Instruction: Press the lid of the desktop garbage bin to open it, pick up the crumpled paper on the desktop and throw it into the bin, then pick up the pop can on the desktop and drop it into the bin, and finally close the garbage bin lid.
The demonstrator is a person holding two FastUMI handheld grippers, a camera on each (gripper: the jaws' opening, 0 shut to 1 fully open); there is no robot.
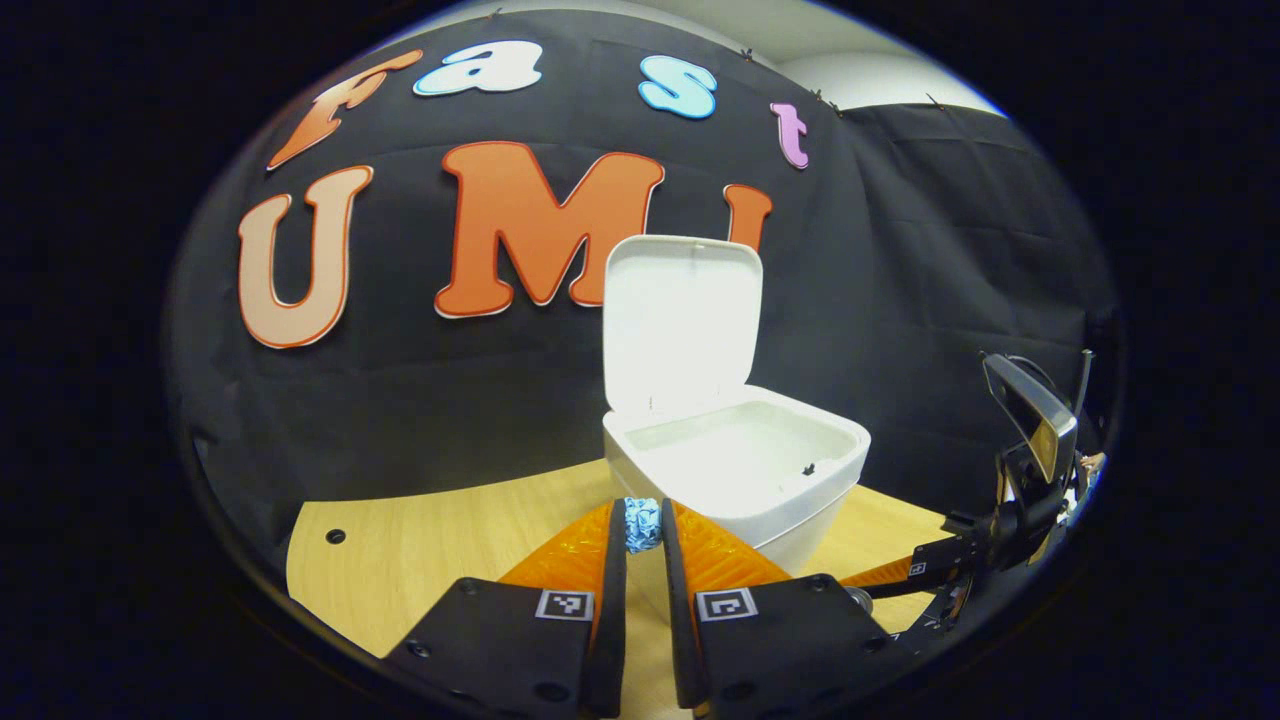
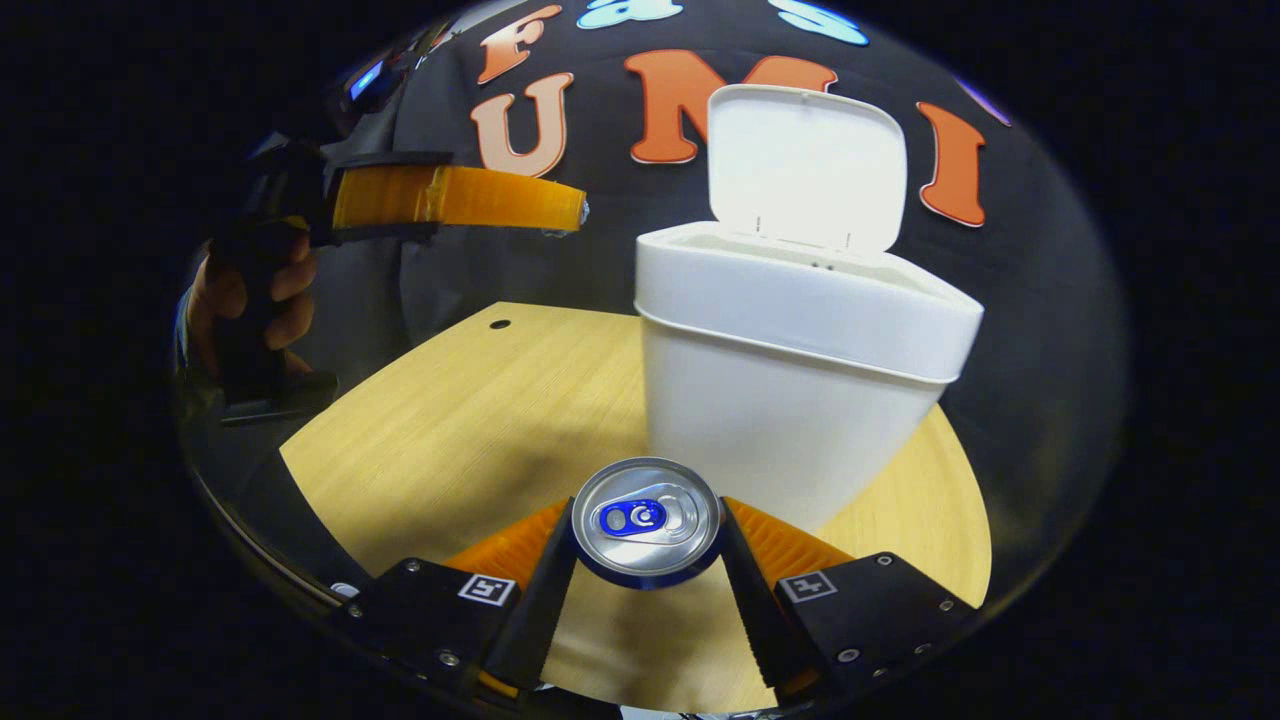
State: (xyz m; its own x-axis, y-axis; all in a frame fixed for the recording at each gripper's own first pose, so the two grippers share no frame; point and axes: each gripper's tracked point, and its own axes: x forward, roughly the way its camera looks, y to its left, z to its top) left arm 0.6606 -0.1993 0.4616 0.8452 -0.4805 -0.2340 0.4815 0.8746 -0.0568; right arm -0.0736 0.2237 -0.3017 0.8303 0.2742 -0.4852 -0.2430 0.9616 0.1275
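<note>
The white desktop bin [image 1: 745, 470] stands on the wooden table with its lid [image 1: 680, 320] swung upright and the inside showing. My left gripper [image 1: 643, 520] hovers just in front of the bin's near rim, shut on a small blue-and-white crumpled paper [image 1: 641, 528] pinched at its fingertips. In the right gripper view the pop can [image 2: 647, 520] stands upright with its silver top and blue tab showing, and my right gripper [image 2: 647, 545] is shut on its sides, close in front of the bin [image 2: 790, 370]. The left gripper [image 2: 578, 212] hangs high at the left, held by a hand [image 2: 245, 300].
The light wooden tabletop [image 2: 470, 410] spreads to the left of the bin, with a small round hole [image 2: 499, 324] near its far edge. Black cloth walls close off the back and sides. My right gripper's body [image 1: 1000, 530] sits low at the right of the left gripper view.
</note>
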